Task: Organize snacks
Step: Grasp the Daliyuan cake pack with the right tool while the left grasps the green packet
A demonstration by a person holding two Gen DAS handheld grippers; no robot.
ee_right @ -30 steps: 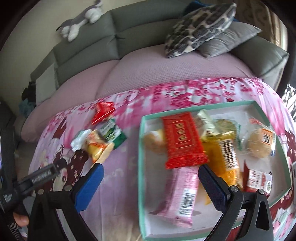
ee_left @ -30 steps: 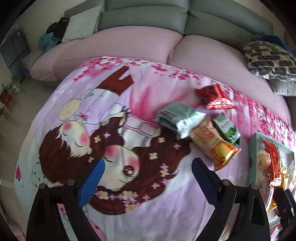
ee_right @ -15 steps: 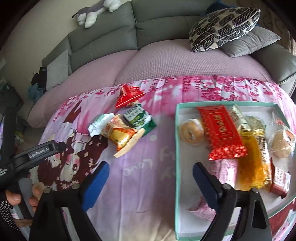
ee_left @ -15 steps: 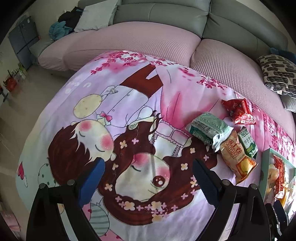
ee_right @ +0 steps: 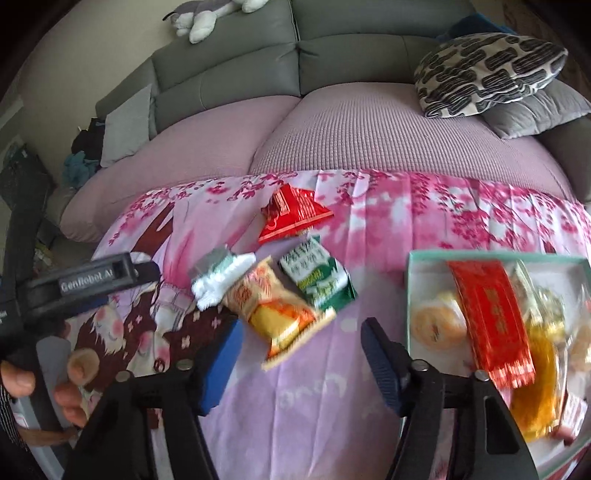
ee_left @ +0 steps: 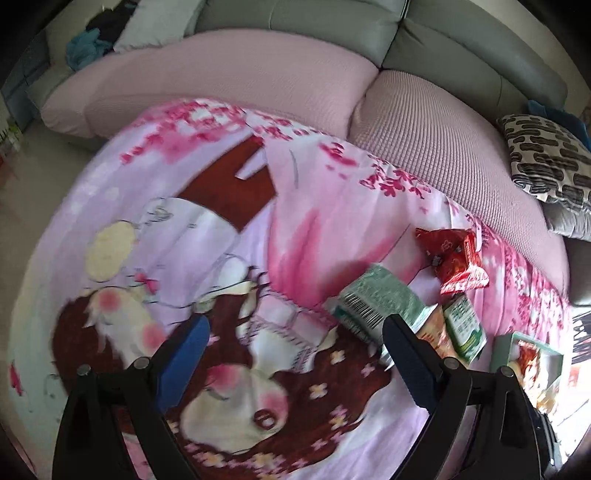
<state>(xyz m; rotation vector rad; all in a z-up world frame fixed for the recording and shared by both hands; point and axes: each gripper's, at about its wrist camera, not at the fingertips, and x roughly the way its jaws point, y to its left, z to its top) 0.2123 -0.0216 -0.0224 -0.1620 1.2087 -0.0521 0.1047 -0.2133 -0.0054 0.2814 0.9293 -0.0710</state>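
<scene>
Both grippers swing off the tray and back toward the four loose snack packets.

Compared with a second ago, the right gripper (ee_right: 301, 356) has left the teal-rimmed tray (ee_right: 491, 255), now at its 3 o'clock and already holding several packets; it hovers empty, jaws spread wide, with the orange chip bag (ee_right: 280, 314) just ahead at 12. The green packet (ee_right: 317, 282), the white-and-green packet (ee_right: 221, 275) and the red triangular packet (ee_right: 293, 214) lie around it, touching or nearly so. The left gripper (ee_left: 291, 350), likewise wide open and empty, has turned so this cluster sits at its 2 o'clock. I judge another pick is about to start, with four packets left to move. The surface is a pink cartoon-print blanket (ee_left: 229, 258); behind it a grey sofa (ee_right: 295, 55) with pink seat covers, a patterned cushion (ee_right: 487, 70) and a plush toy (ee_right: 210, 14).
</scene>
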